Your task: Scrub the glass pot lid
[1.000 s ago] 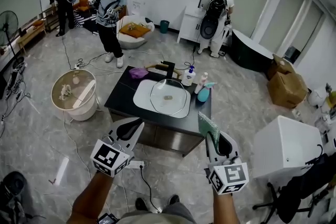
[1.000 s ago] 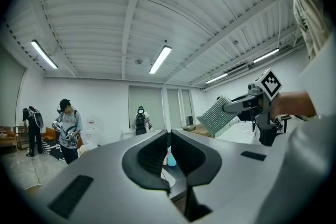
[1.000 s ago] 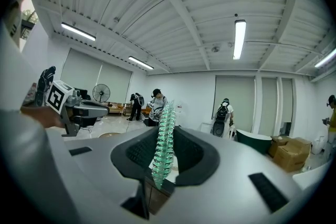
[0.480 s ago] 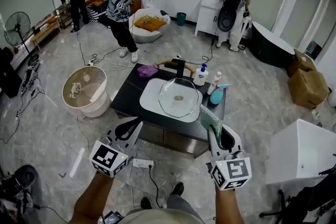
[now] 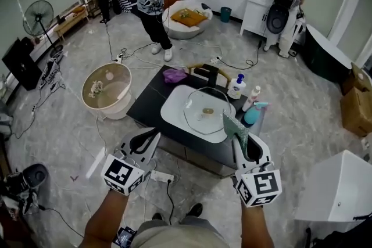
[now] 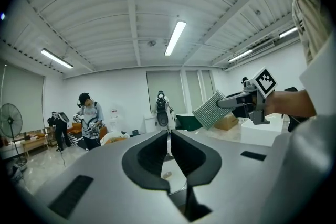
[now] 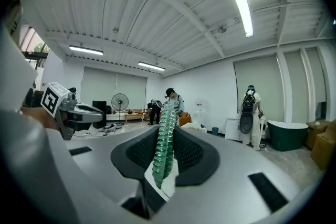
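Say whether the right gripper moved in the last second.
Yes. The right gripper has advanced toward the black counter: its green sponge now overlaps the sink rim, earlier only the counter's front edge.

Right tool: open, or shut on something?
Shut on the green scrubbing pad: in the right gripper view the right tool's jaws press both its faces, and it sticks out past them.

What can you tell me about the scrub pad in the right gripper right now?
The scrub pad is a thin, roughly rectangular green sheet with a bumpy, mesh-like surface that looks like plastic fibre. The right gripper is shut on one end of it, so most of it sticks out beyond the jaws, flat between them. It is held in the air on the near side of the glass pot lid, apart from it, touching only the jaws.
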Tool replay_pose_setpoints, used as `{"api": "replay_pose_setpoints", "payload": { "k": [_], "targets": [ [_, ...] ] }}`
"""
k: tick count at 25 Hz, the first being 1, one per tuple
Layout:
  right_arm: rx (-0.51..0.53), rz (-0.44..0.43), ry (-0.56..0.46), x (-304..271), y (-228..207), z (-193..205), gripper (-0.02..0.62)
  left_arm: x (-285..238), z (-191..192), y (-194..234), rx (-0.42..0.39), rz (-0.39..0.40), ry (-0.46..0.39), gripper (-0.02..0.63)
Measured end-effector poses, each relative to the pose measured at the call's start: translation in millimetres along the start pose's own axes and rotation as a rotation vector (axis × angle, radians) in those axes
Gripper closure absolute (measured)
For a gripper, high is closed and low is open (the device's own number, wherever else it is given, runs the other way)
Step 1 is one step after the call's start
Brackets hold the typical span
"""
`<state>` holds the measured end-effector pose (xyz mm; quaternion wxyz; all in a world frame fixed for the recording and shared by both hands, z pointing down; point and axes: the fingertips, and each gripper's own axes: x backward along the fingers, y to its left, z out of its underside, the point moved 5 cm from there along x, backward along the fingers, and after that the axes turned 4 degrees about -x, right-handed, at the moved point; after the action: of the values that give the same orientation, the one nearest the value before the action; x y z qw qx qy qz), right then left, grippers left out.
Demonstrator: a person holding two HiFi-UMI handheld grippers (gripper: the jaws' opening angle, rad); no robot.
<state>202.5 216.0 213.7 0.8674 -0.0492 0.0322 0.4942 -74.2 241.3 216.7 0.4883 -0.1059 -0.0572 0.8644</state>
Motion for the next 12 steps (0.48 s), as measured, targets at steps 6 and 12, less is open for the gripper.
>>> {"api": "replay_pose_setpoints", "payload": {
  "k": [6, 12],
  "targets": [
    [-0.006, -0.033, 0.015, -24.0, -28.9, 3.4, 0.508, -21.7, 8.1, 5.3, -0.009, -0.035, 0.045, 0.571],
    [-0.002, 0.001, 0.002, -31.5, -45.8, -5.3, 0.508, -46.2, 1.7, 14.9, -0.006, -0.021, 0.026, 0.571]
  ]
}}
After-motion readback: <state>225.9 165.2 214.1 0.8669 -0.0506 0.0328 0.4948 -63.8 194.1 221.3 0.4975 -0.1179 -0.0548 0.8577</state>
